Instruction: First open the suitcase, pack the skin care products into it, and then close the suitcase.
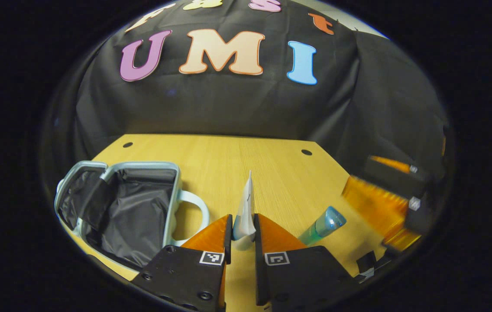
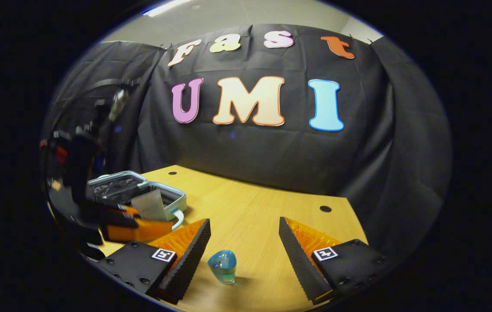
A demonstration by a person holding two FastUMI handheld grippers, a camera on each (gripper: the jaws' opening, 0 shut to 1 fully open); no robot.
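Note:
A small pale suitcase (image 1: 120, 208) lies open on the wooden table (image 1: 228, 160), its dark lining showing, at the left of the left gripper view. My left gripper (image 1: 243, 222) is shut on a white squeeze tube (image 1: 245, 208) that stands upright between its fingers, just right of the suitcase handle (image 1: 196, 203). A blue-green bottle (image 1: 324, 225) lies on the table to the right. In the right gripper view my right gripper (image 2: 246, 247) is open above that bottle (image 2: 223, 265), which sits near its left finger. Farther left, the left gripper (image 2: 135, 229) holds the tube (image 2: 148, 206) beside the suitcase (image 2: 142, 190).
The table (image 2: 254, 208) has small round holes (image 2: 325, 209) near its far edge, and black cloth walls close behind it. The right gripper (image 1: 384, 203) appears blurred at the right of the left gripper view.

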